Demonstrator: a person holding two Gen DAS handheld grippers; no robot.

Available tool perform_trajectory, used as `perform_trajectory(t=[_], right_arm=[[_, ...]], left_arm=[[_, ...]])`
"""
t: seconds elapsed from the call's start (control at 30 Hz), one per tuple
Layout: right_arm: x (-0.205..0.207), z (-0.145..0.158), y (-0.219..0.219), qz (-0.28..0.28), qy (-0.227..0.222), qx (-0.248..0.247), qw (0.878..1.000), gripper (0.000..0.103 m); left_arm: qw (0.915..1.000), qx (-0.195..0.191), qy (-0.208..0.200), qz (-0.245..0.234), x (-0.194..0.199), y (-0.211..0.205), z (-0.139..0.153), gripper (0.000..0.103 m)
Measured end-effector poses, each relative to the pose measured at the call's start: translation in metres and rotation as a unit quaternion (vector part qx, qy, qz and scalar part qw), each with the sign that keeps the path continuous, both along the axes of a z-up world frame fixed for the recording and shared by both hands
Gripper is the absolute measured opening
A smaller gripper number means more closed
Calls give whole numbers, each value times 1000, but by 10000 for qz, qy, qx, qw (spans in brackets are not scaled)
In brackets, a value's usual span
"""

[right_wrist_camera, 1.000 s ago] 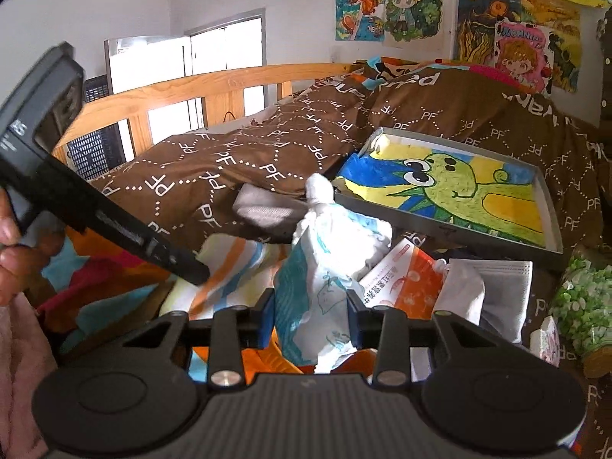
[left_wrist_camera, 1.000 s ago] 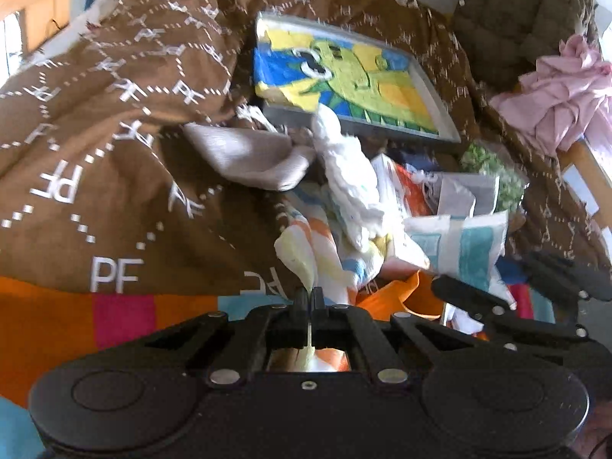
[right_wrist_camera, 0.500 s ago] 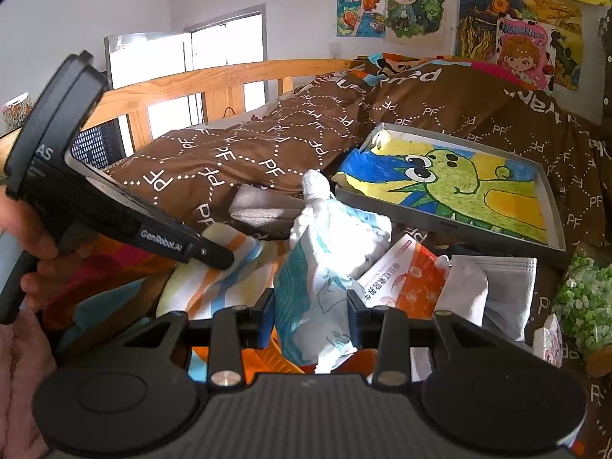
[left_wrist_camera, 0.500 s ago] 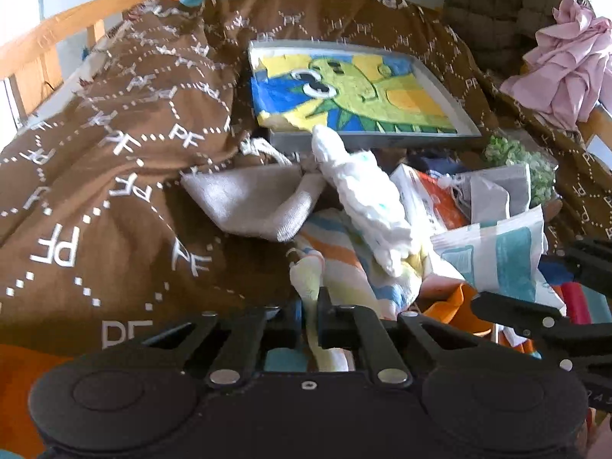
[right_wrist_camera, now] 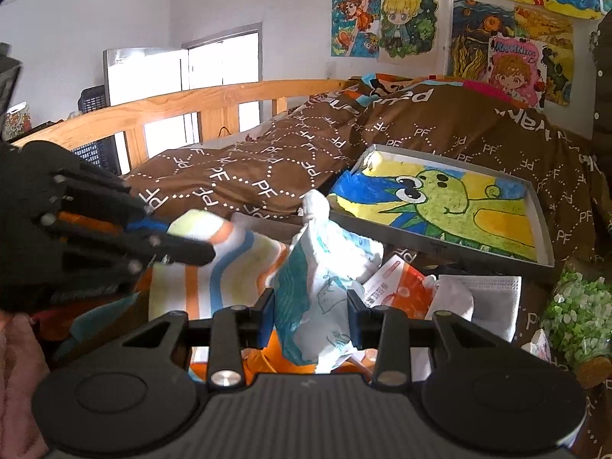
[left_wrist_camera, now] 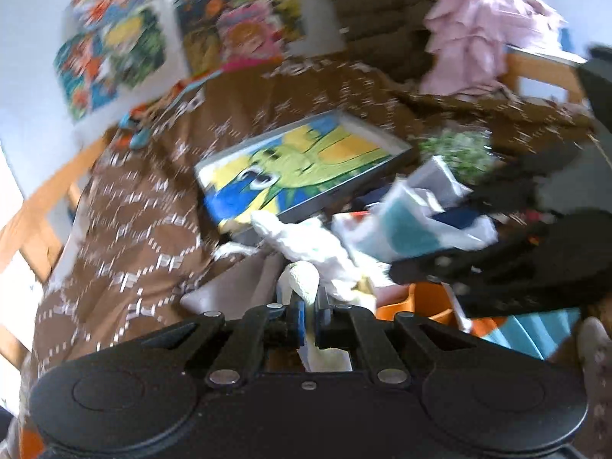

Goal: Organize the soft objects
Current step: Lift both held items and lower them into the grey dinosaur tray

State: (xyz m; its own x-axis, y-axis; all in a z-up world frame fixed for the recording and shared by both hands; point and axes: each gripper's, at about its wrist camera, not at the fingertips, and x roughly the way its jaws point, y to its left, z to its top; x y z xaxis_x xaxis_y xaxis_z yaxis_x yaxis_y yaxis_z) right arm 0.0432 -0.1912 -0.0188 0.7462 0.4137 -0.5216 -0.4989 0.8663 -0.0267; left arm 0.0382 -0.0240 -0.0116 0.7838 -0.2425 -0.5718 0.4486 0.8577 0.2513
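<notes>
We are seeing daylight glaring through the window [right_wrist_camera: 183,72]; the left view is smearing with motion blur.

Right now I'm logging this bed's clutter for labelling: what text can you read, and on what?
"PF", repeated across the brown quilt, upside down in places.
Large white letters on the quilt's far fold: upside down, not surely readable.
Pink lettering on the wall poster: too stylised to read.
Print on the orange-and-white packet: too small.
The left wrist view is blurred; nothing legible.
</notes>
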Motion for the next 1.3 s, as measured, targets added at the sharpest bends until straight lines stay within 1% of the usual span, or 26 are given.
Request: perform_trajectory(t=[0.03,0.1,0.13,0.23,0.3,0.43,0.53,0.6,0.7,0.77,0.83,0.93,1.07,1.13,1.17,1.3], right_arm=[[0,1,-1,-28,-24,15,10000,41],[0,3,-4,-99,-86,62,9999,41],[-1,5,-6,-138,-122,115,9998,41],[-1,10,-13,-240,-244,287,9990,41],[-1,13,-17,-306,-333,382,9982,41],[-2,19,-22,-390,-537,531,9964,41],[1,26,-25,-447,-671,673,9945,41],[9,31,-27,-472,-718,781,9932,42],[28,35,-30,-596,-802,907,9909,42],[48,38,-34,-789,-860,1096,9871,42],[75,39,-38,-1017,-764,1428,9816,42],[117,35,-45,-1303,-585,1875,9718,42],[164,19,-53,-1459,-282,2268,9625,42],[184,11,-53,-1527,-150,2319,9606,42],[195,8,-52,-1552,-76,2347,9596,42],[235,-5,-50,-1638,274,2687,9488,42]], left_arm=[[9999,76,-65,-32,-2,-3,-1,4],[9998,51,-173,-31,-4,-2,1,4],[9997,-31,-232,-1,-3,0,3,4],[9977,-475,-480,66,-4,8,15,4],[9954,-650,-695,64,-7,10,22,4],[9870,-1203,-1064,56,-11,19,40,4],[9781,-1718,-1177,56,-9,28,55,4],[9738,-1859,-1313,50,-3,29,64,4],[9682,-2040,-1442,133,19,28,75,4],[9625,-2248,-1502,247,37,30,80,4],[9569,-2405,-1577,399,60,29,81,4],[9513,-2551,-1655,499,94,25,80,4],[9501,-2597,-1636,556,145,16,68,4],[9463,-2746,-1589,626,171,13,59,4],[9440,-2854,-1523,643,185,13,53,4],[9424,-2986,-1313,737,221,18,28,4]])
